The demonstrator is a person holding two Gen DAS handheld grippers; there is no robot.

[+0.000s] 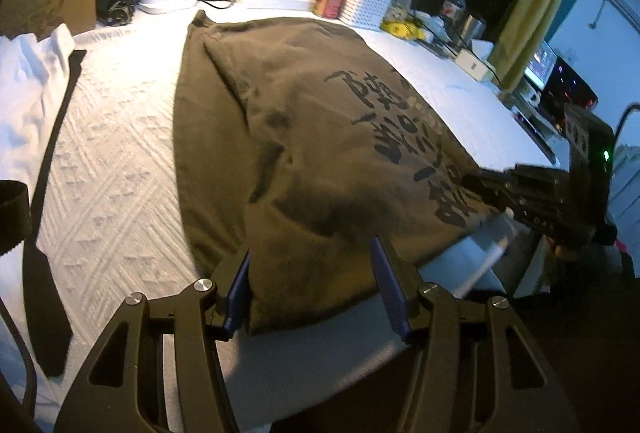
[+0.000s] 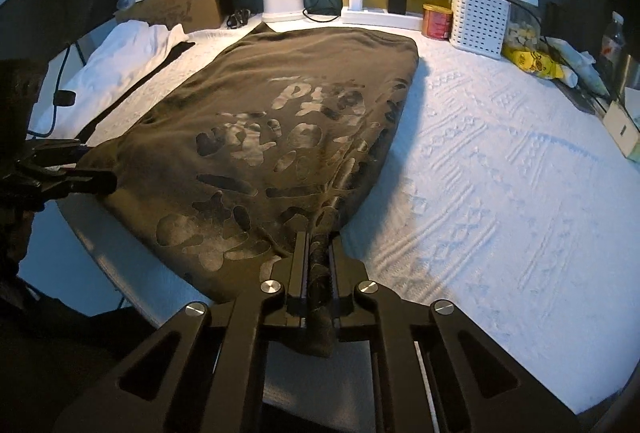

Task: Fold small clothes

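Observation:
An olive-brown T-shirt [image 1: 304, 153] with dark printed lettering lies flat on the white textured table cover [image 1: 116, 169]; it also shows in the right wrist view [image 2: 280, 137]. My left gripper [image 1: 312, 273] is open, its blue pads either side of the shirt's near corner. My right gripper [image 2: 320, 253] is shut on the shirt's other near corner, with the cloth bunched between the fingers. The right gripper also shows at the right of the left wrist view [image 1: 480, 185], and the left gripper at the left of the right wrist view [image 2: 92, 181].
White clothes [image 1: 28, 85] and a black strap [image 1: 52, 153] lie left of the shirt. A cardboard box [image 2: 176, 5], lamp base [image 2: 282, 3], power strip [image 2: 380, 17], red can [image 2: 437, 21], white basket [image 2: 478, 23] and bottles line the far edge.

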